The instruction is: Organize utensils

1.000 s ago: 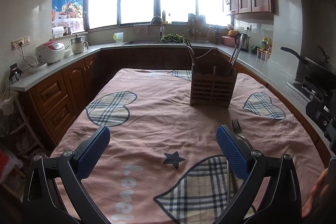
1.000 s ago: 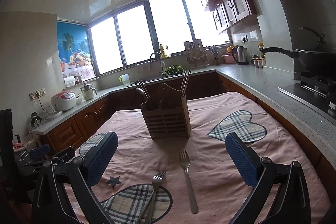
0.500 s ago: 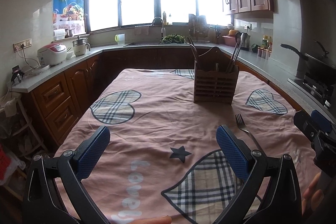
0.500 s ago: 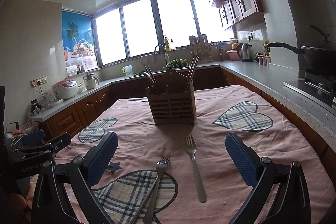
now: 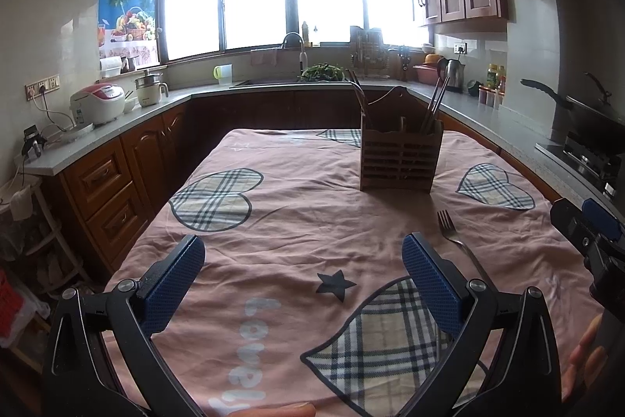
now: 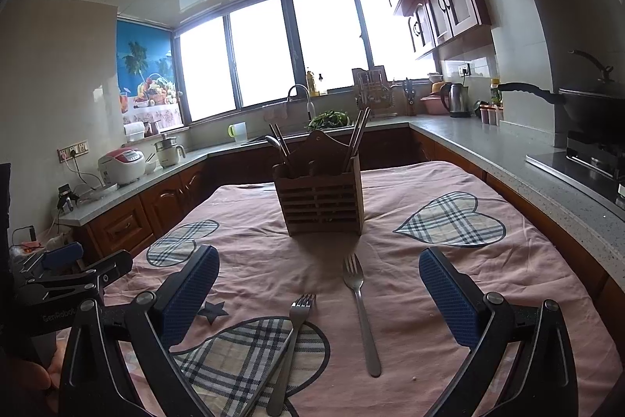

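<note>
A brown wooden utensil holder [image 6: 319, 198] with chopsticks and a spoon stands mid-table; it also shows in the left wrist view [image 5: 399, 161]. Two steel forks lie in front of it: one [image 6: 361, 311] straight ahead of my right gripper [image 6: 318, 296], the other [image 6: 291, 342] on a plaid heart patch, left of the first. One fork [image 5: 455, 239] shows in the left wrist view, right of my left gripper [image 5: 302, 280]. Both grippers are open, empty and held above the near table. My right gripper's tip [image 5: 586, 225] shows at that view's right edge.
The table wears a pink cloth [image 5: 297, 206] with plaid hearts. Wooden counters ring the room: rice cooker [image 5: 97, 102] on the left, sink tap [image 5: 293, 43] at the back, kettle [image 6: 455, 100] and a wok [image 6: 590, 108] on the stove at the right.
Both grippers have tilted down and shifted slightly, so the holder and forks sit lower and nearer in view. Jaws stay open; no utensil has moved.
</note>
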{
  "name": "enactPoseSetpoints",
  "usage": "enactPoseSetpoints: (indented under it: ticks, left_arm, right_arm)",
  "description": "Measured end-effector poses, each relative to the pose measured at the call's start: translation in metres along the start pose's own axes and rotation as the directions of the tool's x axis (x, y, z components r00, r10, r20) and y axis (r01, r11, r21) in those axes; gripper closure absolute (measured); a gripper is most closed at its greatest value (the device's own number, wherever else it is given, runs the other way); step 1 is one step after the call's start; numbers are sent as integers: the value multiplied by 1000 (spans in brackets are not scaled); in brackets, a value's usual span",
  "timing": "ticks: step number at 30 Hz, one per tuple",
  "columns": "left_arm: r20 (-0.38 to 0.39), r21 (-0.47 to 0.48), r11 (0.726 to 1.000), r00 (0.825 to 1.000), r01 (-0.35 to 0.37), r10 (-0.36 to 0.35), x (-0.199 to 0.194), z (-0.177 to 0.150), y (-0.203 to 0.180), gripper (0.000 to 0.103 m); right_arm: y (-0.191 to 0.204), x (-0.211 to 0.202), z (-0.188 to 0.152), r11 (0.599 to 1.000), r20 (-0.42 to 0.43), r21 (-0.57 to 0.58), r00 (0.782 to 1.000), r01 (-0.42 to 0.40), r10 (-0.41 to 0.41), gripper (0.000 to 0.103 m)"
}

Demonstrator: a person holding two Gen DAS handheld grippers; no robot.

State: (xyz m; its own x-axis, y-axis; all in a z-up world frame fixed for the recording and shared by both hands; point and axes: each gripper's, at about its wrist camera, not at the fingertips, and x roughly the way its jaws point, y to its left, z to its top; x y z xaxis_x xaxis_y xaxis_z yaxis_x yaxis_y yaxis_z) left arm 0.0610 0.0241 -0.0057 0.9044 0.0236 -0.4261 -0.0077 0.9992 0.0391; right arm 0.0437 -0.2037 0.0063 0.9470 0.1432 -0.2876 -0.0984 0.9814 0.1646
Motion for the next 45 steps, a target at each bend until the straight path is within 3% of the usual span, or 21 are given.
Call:
enactPoseSetpoints:
  ticks: [45]
  left_arm:
    - [22,22,999,999,-28,27,-5,1,-4,0]
  right_arm:
    - [-2,-5,7,1000,13,6,1000,0,0,0]
